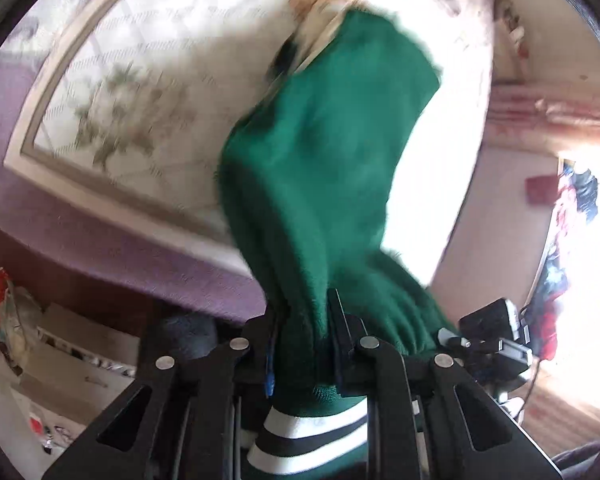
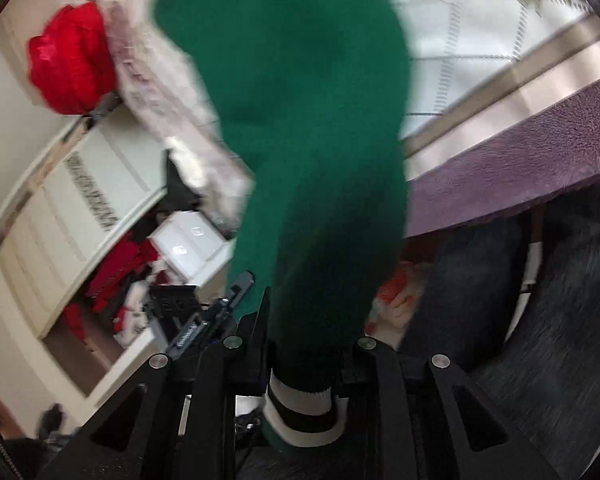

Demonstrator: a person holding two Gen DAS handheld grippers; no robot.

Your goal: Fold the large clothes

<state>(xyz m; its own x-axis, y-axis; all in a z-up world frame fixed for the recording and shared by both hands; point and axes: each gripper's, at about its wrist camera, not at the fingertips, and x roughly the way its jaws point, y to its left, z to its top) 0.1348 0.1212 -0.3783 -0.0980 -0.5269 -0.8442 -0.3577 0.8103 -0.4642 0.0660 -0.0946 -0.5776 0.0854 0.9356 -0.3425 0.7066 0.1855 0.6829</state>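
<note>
A dark green fleece garment [image 1: 324, 152] with a green-and-white striped ribbed hem [image 1: 312, 432] hangs away from my left gripper [image 1: 306, 332], whose black jaws are shut on the bunched fabric just past the hem. In the right wrist view the same green garment [image 2: 300, 120] fills the middle, and my right gripper [image 2: 306, 344] is shut on it near its striped hem [image 2: 300, 412]. The garment trails toward a bed with a pale patterned quilt [image 1: 148, 80]. A tan and black patch of cloth [image 1: 308, 8] shows at the garment's far end, blurred.
The quilt lies on a purple blanket [image 1: 100, 232] at the bed's edge. Boxes and bags [image 1: 60, 344] sit on the floor below. A red bundle [image 2: 72, 60], white cabinet doors [image 2: 84, 200] and red clothes [image 2: 116, 276] are at the left of the right wrist view. A camera device [image 1: 496, 336] stands nearby.
</note>
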